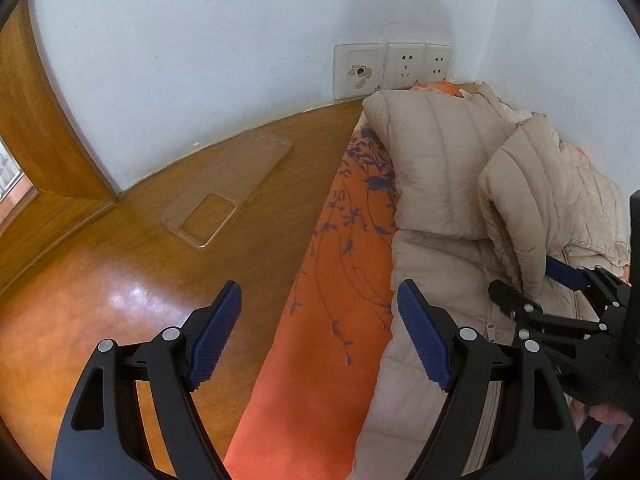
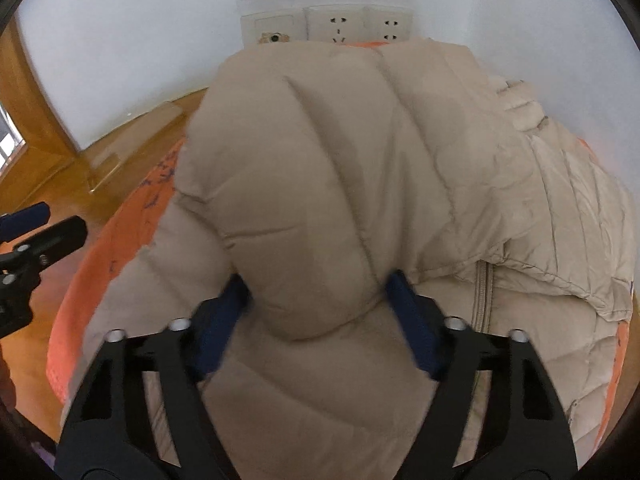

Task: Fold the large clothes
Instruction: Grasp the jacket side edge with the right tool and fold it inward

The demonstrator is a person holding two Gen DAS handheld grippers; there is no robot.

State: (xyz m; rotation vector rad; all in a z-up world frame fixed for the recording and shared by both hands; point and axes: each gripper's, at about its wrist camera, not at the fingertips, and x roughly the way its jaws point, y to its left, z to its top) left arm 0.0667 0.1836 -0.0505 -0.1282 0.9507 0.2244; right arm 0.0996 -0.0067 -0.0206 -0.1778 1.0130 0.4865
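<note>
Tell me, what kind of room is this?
Probably a bedroom at home: a beige puffer jacket lies on an orange floral bedsheet beside a wooden ledge, with wall sockets on the white wall.

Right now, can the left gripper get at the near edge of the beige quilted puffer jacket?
Probably yes. The left gripper is open and empty, its right finger already over the beige quilted puffer jacket; nothing lies between. The right gripper grips a sleeve further right, apart from it.
</note>
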